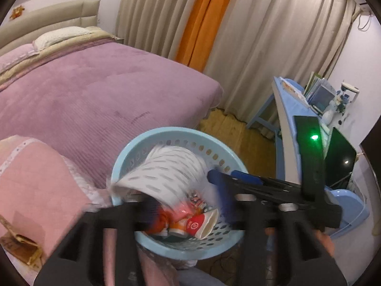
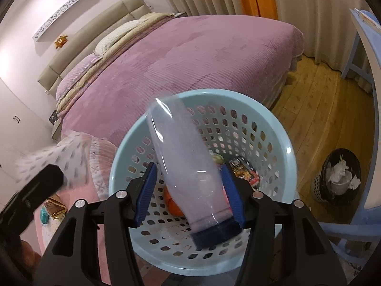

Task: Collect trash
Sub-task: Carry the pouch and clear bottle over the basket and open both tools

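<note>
A light blue perforated basket stands by the bed and holds cups and wrappers. In the right wrist view a clear plastic bottle with a dark blue cap hangs over the basket between the fingers of my right gripper, whose jaws are apart; the bottle is blurred and looks loose. In the left wrist view a white patterned paper cup is blurred over the basket rim in front of my left gripper, whose jaws are wide apart. The right gripper reaches in from the right.
A bed with a purple cover lies behind the basket. A pink cloth surface with a gold wrapper is at left. A blue desk and a black trash bin stand at right on the wood floor.
</note>
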Tool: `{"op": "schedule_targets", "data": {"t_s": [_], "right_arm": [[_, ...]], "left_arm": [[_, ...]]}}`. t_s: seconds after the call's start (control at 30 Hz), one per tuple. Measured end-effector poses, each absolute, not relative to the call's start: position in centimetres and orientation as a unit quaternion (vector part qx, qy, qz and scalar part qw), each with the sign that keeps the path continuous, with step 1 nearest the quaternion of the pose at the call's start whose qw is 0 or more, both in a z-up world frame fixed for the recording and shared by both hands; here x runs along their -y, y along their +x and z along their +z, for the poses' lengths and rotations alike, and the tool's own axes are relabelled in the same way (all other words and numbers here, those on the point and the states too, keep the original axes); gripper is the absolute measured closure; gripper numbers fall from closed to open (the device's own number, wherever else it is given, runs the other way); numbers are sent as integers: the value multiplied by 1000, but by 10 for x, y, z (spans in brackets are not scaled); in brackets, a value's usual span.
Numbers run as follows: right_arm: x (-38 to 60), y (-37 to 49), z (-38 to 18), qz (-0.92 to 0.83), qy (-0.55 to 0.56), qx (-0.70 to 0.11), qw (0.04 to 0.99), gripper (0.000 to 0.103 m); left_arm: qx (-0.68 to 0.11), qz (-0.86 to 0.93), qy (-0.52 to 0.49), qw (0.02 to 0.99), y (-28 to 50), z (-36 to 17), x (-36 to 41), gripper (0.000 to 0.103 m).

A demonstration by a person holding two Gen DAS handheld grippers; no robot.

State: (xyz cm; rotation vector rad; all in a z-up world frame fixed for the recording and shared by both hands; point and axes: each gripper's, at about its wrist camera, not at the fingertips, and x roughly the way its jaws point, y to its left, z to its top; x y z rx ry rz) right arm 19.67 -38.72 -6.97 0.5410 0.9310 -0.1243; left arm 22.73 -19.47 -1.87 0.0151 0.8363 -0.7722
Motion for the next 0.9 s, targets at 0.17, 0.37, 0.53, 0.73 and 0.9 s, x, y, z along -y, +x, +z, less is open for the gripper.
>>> {"op": "schedule_targets", "data": {"t_s": [0.17,0.37,0.53,0.73,0.9], "right_arm": [[392,189,-68,-68,259,-441,857,45],[387,185,-61,-66,261,-435,859,45],[370,184,-46,-59,244,-425,870,45],[323,182,-20,-12,195,-395,898,45],[268,187,-7,49,154,-380,911,42]], "left_arm": [[-420,-352,5,837,228,-34,193,37],[-433,-363,-2,825,222,-37,184,37],[-418,-356,-7,836,206,-31,163,37],[-384,-317,-30,866,187,-14,106,37],[-363,-257,-66,893,176,-5,39,37]]}}
